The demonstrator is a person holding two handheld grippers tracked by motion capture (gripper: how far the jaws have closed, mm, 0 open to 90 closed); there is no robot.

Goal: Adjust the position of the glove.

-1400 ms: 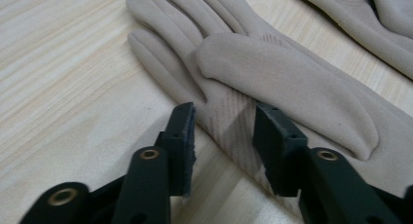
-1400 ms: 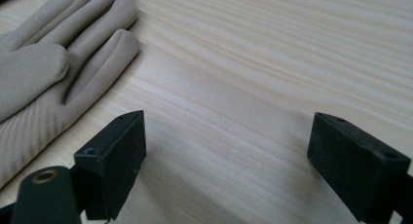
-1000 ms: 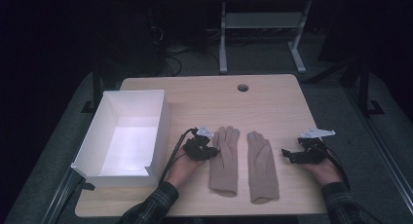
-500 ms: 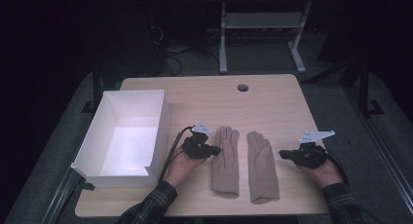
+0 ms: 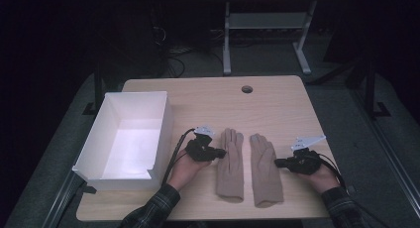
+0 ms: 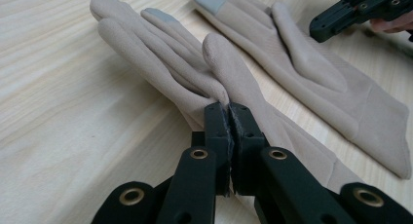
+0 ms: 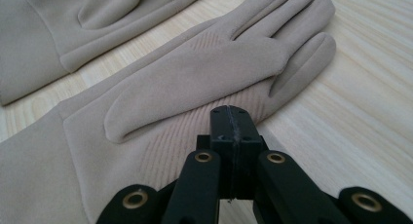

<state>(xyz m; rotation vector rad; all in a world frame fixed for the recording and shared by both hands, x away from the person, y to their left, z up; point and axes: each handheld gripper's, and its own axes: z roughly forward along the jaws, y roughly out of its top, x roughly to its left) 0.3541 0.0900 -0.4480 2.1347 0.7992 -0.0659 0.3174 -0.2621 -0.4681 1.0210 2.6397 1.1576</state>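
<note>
A light wooden table (image 5: pixel 277 96) carries a white open box (image 5: pixel 130 134) at left. Two beige gloves (image 5: pixel 231 163) (image 5: pixel 265 168) lie side by side, near centre. The left gripper (image 5: pixel 219 151), jaws together, touches the left glove's edge; the right gripper (image 5: pixel 278 163), jaws together, meets the right glove.

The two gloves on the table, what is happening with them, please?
A person holds a gripper in each hand at a wooden table. Two beige gloves lie flat side by side. The left gripper, jaws closed, is at the outer edge of the left glove; the right gripper, also closed, is at the edge of the right glove. Neither glove is lifted. An empty white box stands at the left.
</note>
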